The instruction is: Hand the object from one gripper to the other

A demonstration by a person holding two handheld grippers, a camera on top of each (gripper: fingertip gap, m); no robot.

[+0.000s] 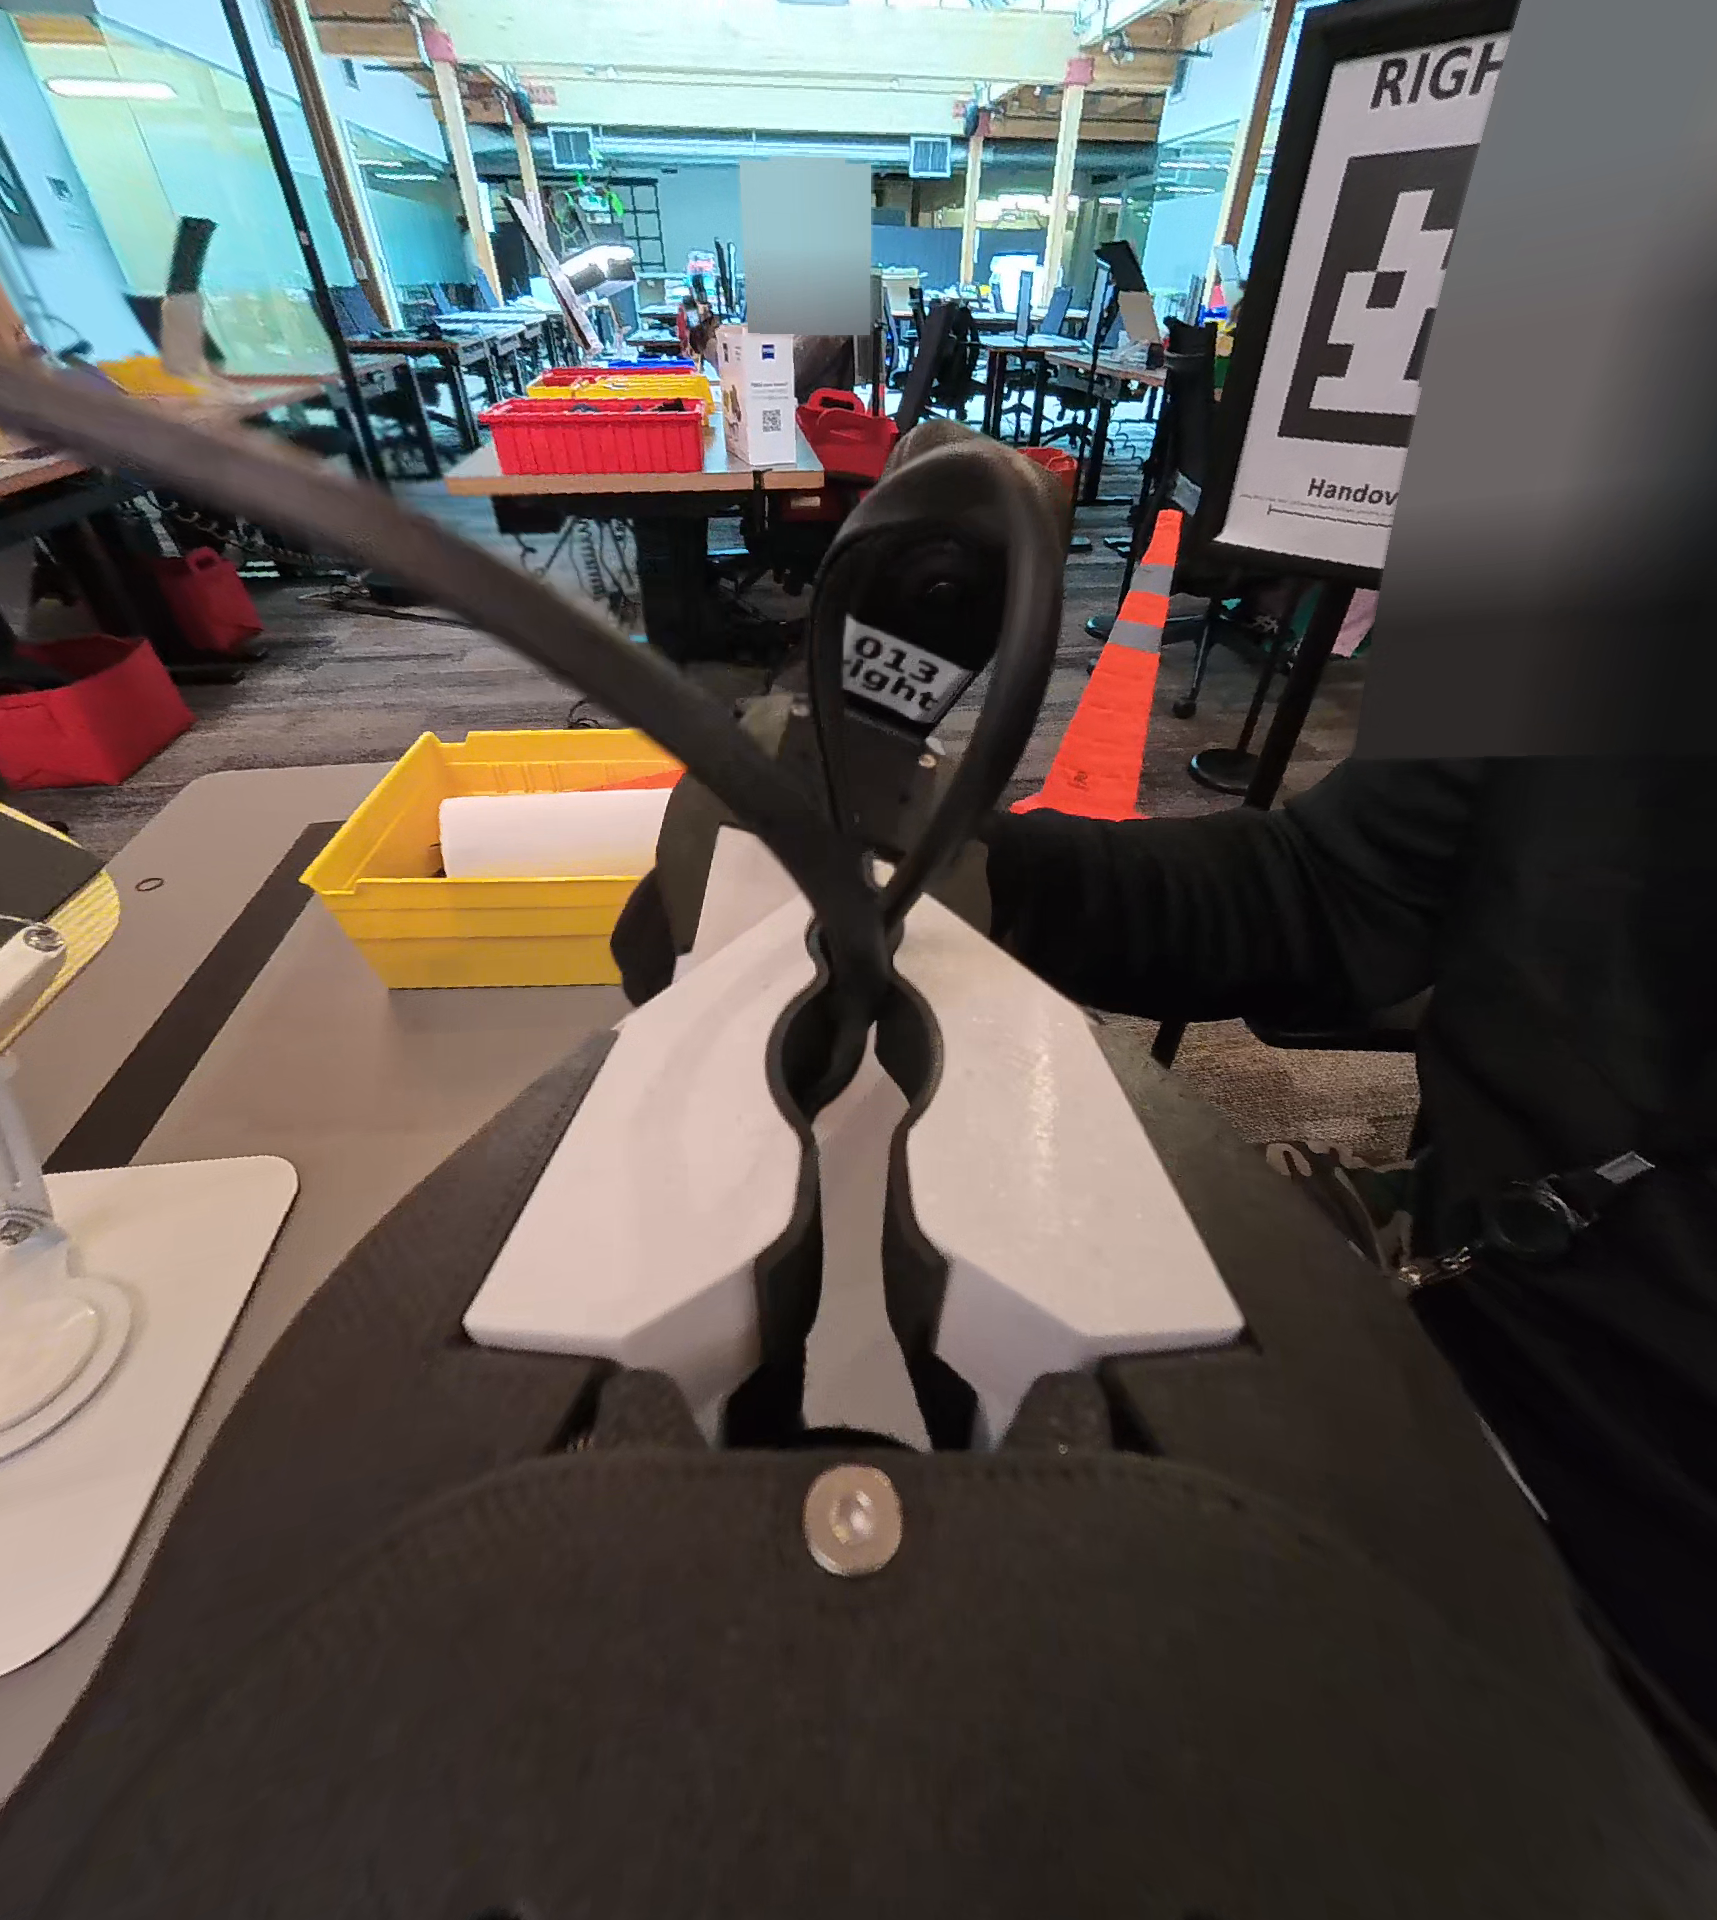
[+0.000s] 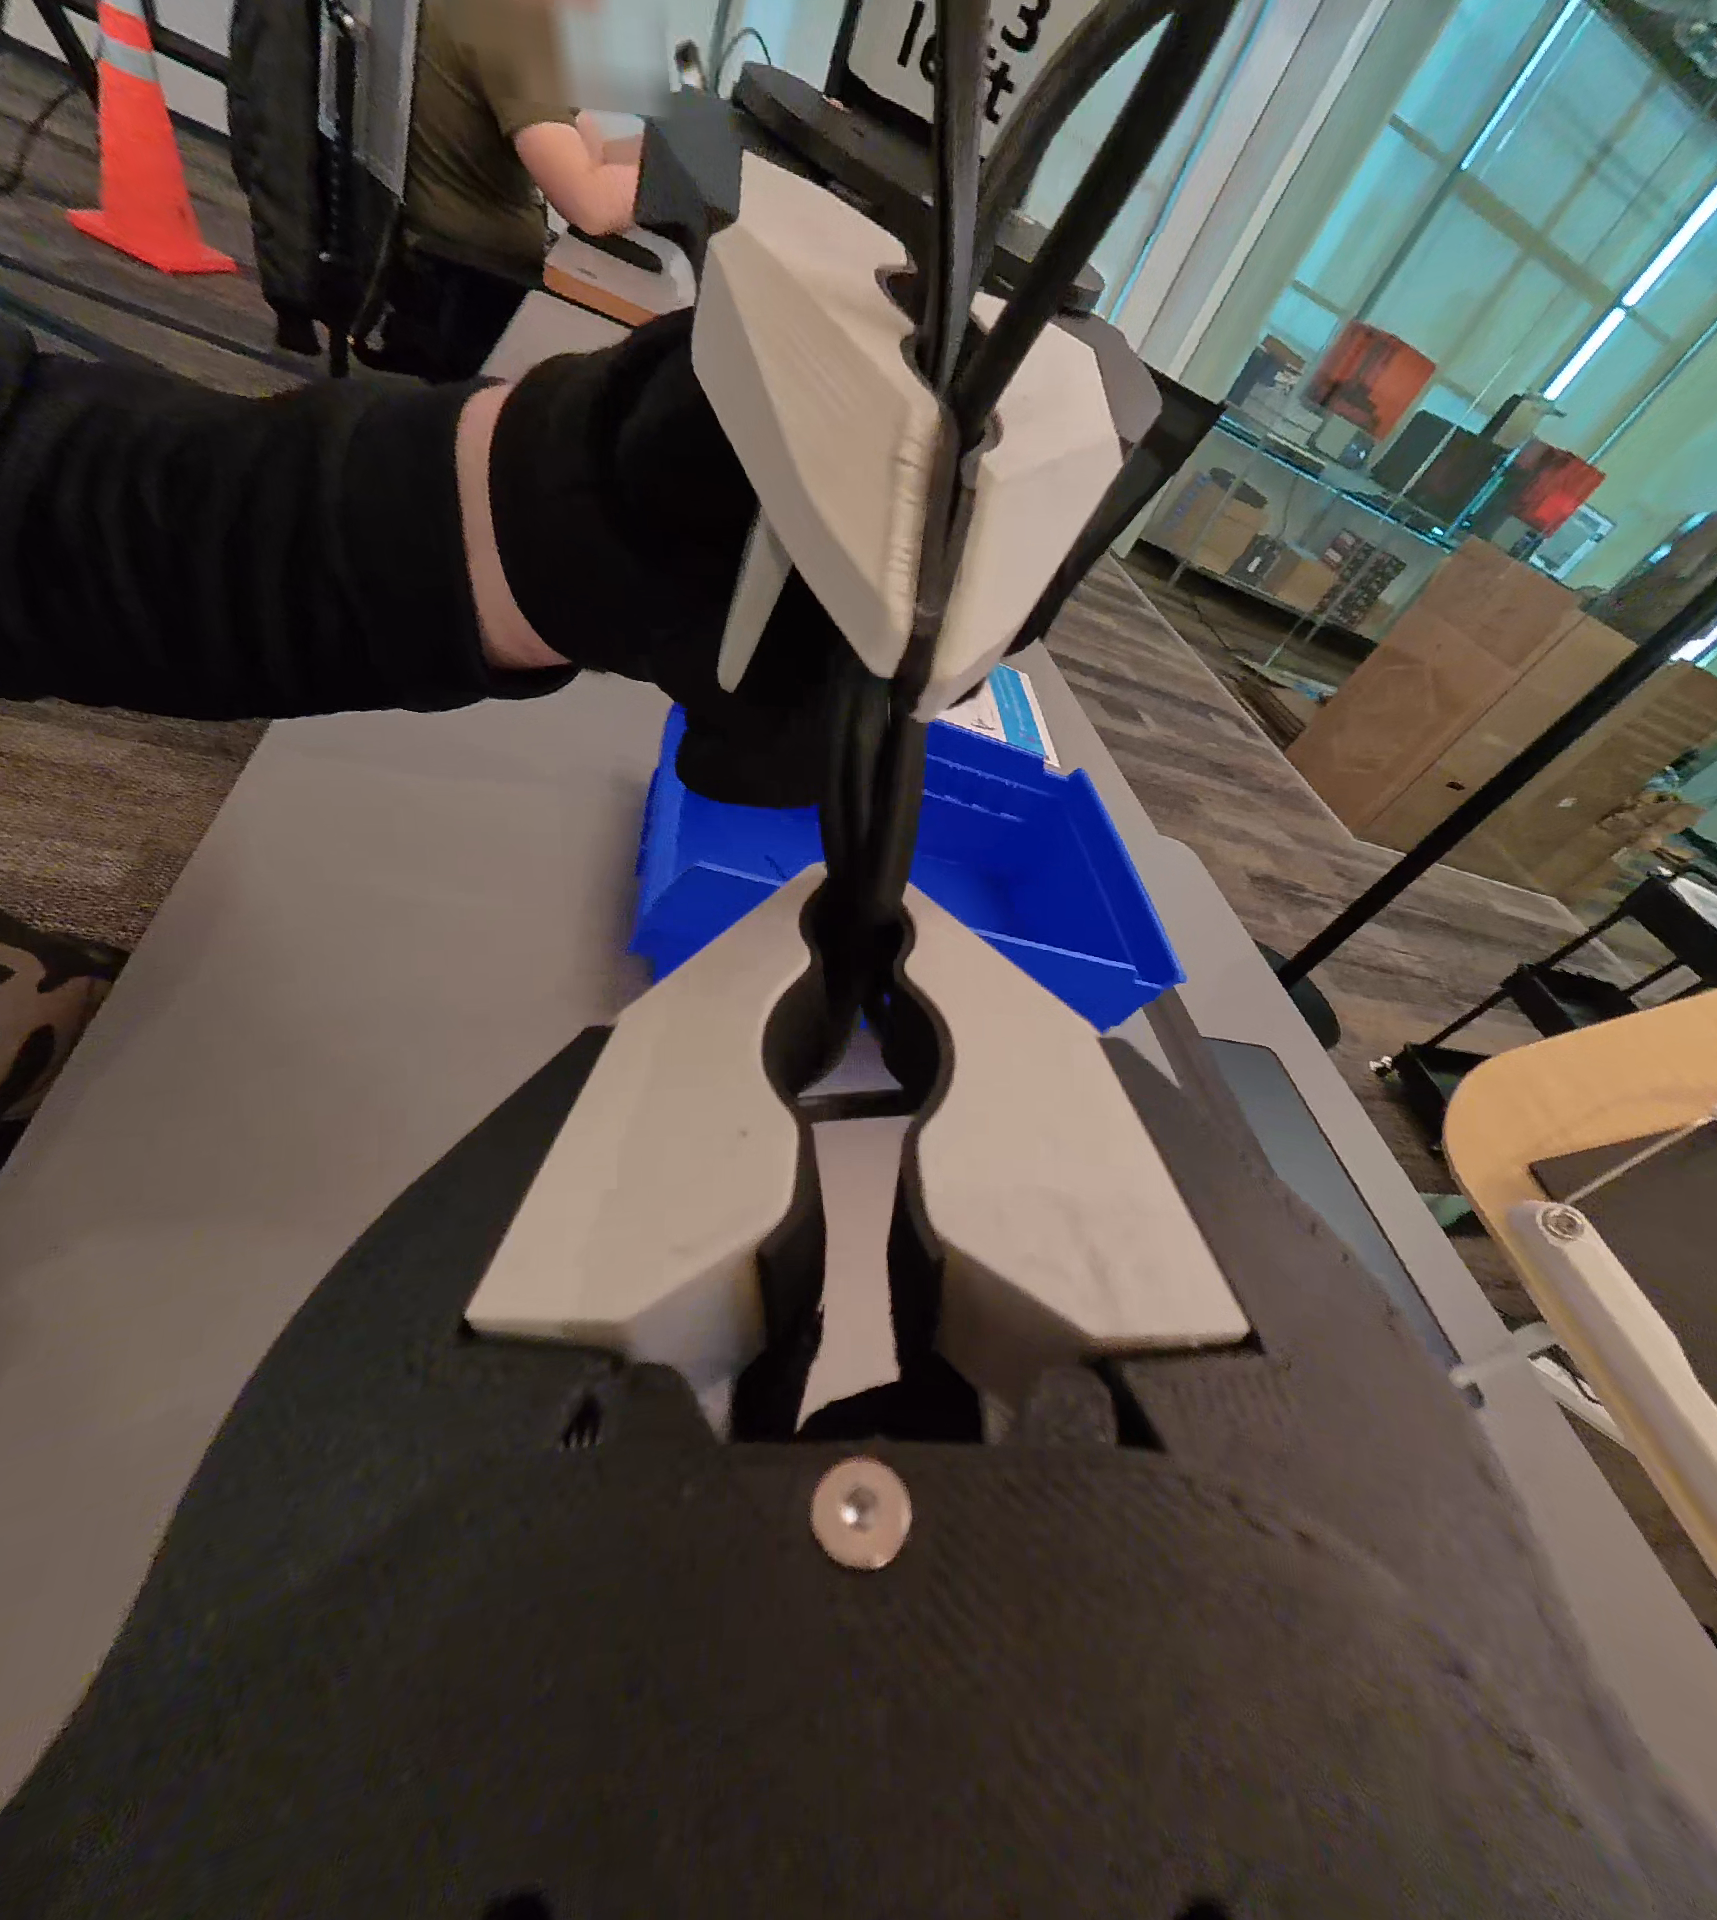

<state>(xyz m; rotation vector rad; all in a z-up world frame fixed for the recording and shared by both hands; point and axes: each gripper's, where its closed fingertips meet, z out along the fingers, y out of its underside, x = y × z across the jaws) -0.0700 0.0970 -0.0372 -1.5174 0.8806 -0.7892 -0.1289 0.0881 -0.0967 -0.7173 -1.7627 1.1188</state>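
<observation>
On the far left of my left wrist view a white flat-based stand (image 1: 33,1382) rests on the grey table (image 1: 334,1049). Right of it, farther back, a yellow plastic bin (image 1: 480,914) holds a white roll (image 1: 553,831). Then comes my left gripper (image 1: 849,961), its white fingers pressed together on a bundle of thin black cable (image 1: 480,582); one strand sweeps up to the left and a loop rises just beyond the tips. Behind the loop sits my right gripper (image 1: 895,717), and an orange traffic cone (image 1: 1119,686) stands on the floor to the right.

In my right wrist view, the gloved left hand (image 2: 625,520) reaches in from the left, carrying the left gripper. Below it, my right gripper (image 2: 859,940) is pinching the same black cable, so both claws grip it at once, above a blue plastic bin (image 2: 1020,883).
</observation>
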